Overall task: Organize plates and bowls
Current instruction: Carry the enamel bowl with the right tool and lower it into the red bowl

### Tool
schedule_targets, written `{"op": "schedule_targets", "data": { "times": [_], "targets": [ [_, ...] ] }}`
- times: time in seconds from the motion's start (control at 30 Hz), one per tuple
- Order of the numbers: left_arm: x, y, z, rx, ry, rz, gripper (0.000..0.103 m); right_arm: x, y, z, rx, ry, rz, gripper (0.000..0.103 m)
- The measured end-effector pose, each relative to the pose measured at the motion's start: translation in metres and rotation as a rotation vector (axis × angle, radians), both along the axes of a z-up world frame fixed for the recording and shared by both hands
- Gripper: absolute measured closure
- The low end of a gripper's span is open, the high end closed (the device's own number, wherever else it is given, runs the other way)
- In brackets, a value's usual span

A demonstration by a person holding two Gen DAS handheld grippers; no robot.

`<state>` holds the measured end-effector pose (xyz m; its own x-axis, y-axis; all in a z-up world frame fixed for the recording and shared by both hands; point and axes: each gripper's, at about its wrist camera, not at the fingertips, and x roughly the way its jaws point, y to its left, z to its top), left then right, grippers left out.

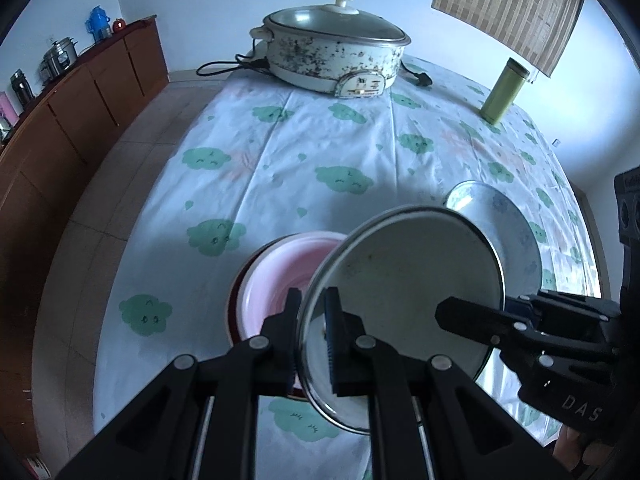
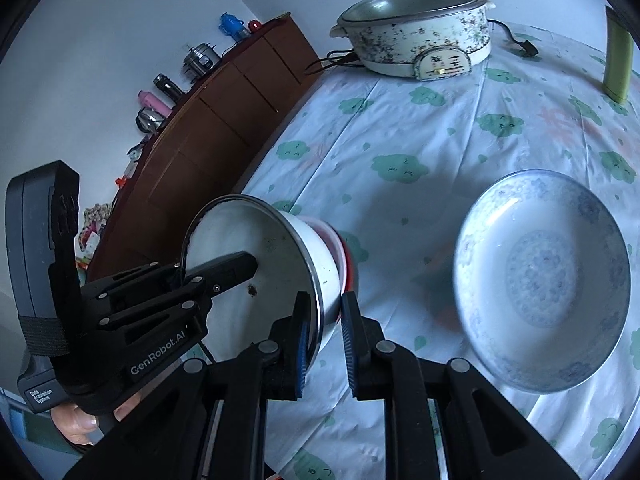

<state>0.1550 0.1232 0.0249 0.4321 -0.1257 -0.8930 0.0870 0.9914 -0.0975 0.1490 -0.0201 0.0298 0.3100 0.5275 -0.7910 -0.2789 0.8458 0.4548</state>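
both claws grip 1 white metal bowl [image 1: 404, 280] by its rim, holding it tilted above the table [image 1: 280, 152]. the left claw [image 1: 314, 334] is pinched tight on the rim's near left edge, 1 finger inside and 1 outside; the right claw [image 2: 325, 330] is clamped the same way on the opposite edge. just behind the held bowl a pink bowl [image 1: 276, 276] sits nested in a red one. a blue patterned bowl [image 2: 544, 280] rests on the cloud-print cloth to the right. an electric pot [image 1: 332, 52] and a green flask [image 1: 504, 92] stand at the far end.
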Motion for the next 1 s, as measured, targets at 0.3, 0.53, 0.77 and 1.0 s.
{"op": "schedule_targets", "data": {
  "times": [0.3, 0.53, 0.77, 1.0],
  "targets": [
    [-0.003, 0.011, -0.012, -0.011, 0.022, 0.008, 0.094, -0.001, 0.014, -0.011, -0.02, 0.007, 0.014, 0.086],
    [-0.007, 0.012, -0.019, -0.007, 0.025, 0.002, 0.094, -0.003, 0.017, -0.017, -0.034, 0.014, 0.022, 0.086],
    [-0.004, 0.014, -0.023, -0.01, 0.031, 0.008, 0.094, -0.003, 0.022, -0.02, -0.054, 0.011, 0.022, 0.086],
    [-0.003, 0.015, -0.028, -0.007, 0.043, 0.011, 0.093, 0.0, 0.024, -0.022, -0.065, 0.02, 0.023, 0.086]
  ]
}}
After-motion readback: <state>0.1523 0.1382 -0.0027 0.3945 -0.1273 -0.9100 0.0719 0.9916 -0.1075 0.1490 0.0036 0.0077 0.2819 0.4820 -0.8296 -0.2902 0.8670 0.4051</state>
